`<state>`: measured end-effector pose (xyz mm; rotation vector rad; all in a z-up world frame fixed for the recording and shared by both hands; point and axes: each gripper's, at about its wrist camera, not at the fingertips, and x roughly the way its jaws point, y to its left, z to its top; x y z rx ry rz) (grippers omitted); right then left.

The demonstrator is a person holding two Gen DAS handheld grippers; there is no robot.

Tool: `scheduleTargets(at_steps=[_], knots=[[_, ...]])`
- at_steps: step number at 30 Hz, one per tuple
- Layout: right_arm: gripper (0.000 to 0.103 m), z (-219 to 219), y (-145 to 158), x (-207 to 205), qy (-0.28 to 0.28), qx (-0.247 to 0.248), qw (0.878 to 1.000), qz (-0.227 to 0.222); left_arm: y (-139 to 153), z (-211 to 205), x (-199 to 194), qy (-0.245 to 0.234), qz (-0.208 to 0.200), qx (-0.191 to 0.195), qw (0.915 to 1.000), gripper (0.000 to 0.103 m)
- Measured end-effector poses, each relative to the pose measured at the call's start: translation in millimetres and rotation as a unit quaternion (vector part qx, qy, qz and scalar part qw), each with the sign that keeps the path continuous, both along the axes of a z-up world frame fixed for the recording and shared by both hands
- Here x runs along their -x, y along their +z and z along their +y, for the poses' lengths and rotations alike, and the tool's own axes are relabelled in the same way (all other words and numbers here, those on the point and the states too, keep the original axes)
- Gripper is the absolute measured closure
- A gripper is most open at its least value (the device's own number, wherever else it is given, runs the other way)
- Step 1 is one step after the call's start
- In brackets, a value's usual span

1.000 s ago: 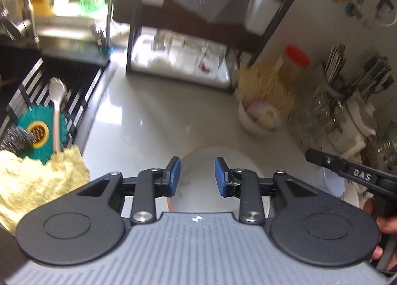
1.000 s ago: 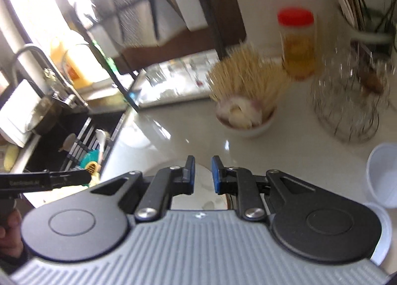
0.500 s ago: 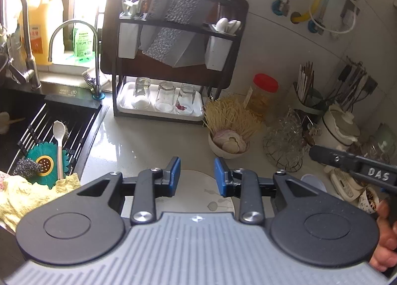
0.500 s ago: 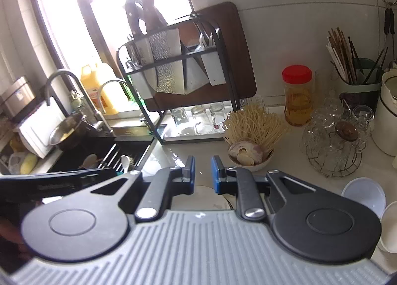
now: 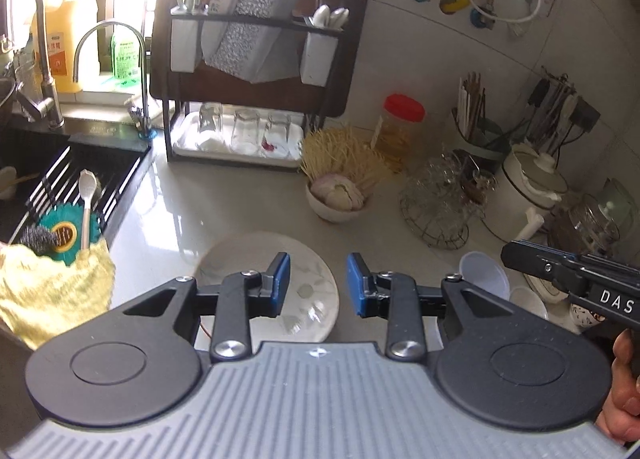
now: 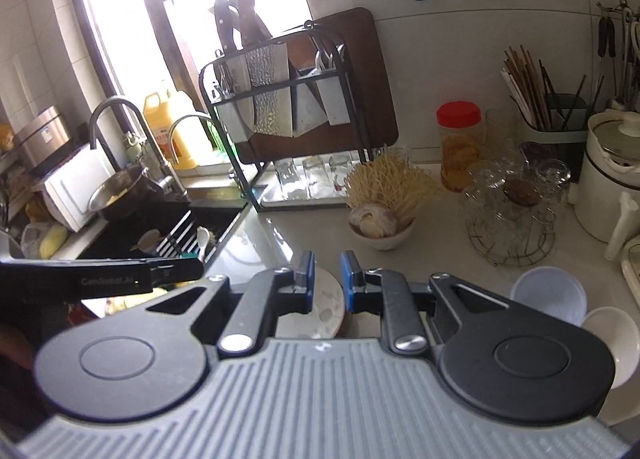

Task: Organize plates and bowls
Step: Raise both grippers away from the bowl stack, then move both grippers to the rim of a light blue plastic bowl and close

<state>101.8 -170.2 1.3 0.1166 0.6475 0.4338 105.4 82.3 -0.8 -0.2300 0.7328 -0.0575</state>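
Your left gripper [image 5: 316,279] stands partly open and empty; your right gripper [image 6: 326,279] shows a narrow empty gap. The plate [image 5: 308,291] lies on the counter [image 5: 224,203] below, with small bowls [image 6: 548,295] right and a garlic bowl [image 5: 338,199] behind.

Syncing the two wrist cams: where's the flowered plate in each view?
Left wrist: plate lies on the counter at lower centre, just beyond the tongs and mostly left of the gap.
Right wrist: plate is only a sliver in the tongs' gap, low centre.
Shared landmark: red-lidded jar by the back wall.
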Motion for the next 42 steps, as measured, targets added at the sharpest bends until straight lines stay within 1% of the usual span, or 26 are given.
scheduleTargets(at_steps=[4, 8, 17, 25, 32, 34, 35, 36, 37, 38, 40, 41, 42], knots=[[0.085, -18.5, -1.4, 16.2, 0.011, 0.006, 1.0, -0.002, -5.1, -26.3, 21.2, 0.002, 0.004, 0.017, 0.9998, 0.065], [0.085, -35.3, -3.0, 32.5, 0.018, 0.013, 1.0, -0.007, -10.4, -52.7, 40.3, -0.001, 0.007, 0.018, 0.9998, 0.063], [0.085, -66.9, -10.6, 64.3, 0.001, 0.005, 1.0, 0.014, -19.0, -89.2, 69.5, -0.014, 0.026, 0.018, 0.9994, 0.063], [0.085, -82.4, -16.8, 85.5, -0.03, 0.004, 0.999, 0.024, -24.2, -106.7, 83.4, -0.04, 0.032, 0.017, 0.9985, 0.061], [0.084, -98.9, -23.6, 93.7, -0.085, 0.001, 0.996, 0.04, -32.0, -117.8, 82.6, -0.071, 0.042, 0.013, 0.9965, 0.06], [0.084, -103.6, -26.6, 96.1, -0.098, 0.0, 0.994, 0.043, -35.0, -119.8, 79.4, -0.077, 0.044, 0.013, 0.996, 0.057], [0.083, -105.5, -27.8, 96.7, -0.106, 0.001, 0.993, 0.044, -36.7, -121.2, 77.9, -0.08, 0.045, 0.013, 0.9957, 0.056], [0.077, -107.7, -29.1, 97.7, -0.114, 0.001, 0.992, 0.045, -38.1, -122.7, 75.8, -0.085, 0.047, 0.013, 0.9952, 0.056], [0.067, -110.4, -30.7, 98.5, -0.12, -0.001, 0.992, 0.047, -39.5, -124.7, 74.0, -0.089, 0.048, 0.014, 0.9947, 0.055], [0.062, -113.6, -32.2, 98.7, -0.126, -0.006, 0.991, 0.049, -41.1, -126.3, 72.6, -0.093, 0.05, 0.015, 0.9943, 0.055], [0.049, -119.7, -35.4, 98.0, -0.131, -0.014, 0.99, 0.05, -44.6, -130.0, 68.2, -0.1, 0.051, 0.015, 0.9936, 0.049], [0.046, -122.2, -37.1, 97.4, -0.133, -0.015, 0.99, 0.05, -46.7, -132.0, 65.9, -0.102, 0.053, 0.013, 0.9933, 0.048], [0.04, -124.8, -38.8, 96.0, -0.137, -0.014, 0.989, 0.05, -49.3, -134.5, 63.6, -0.104, 0.054, 0.012, 0.993, 0.045]])
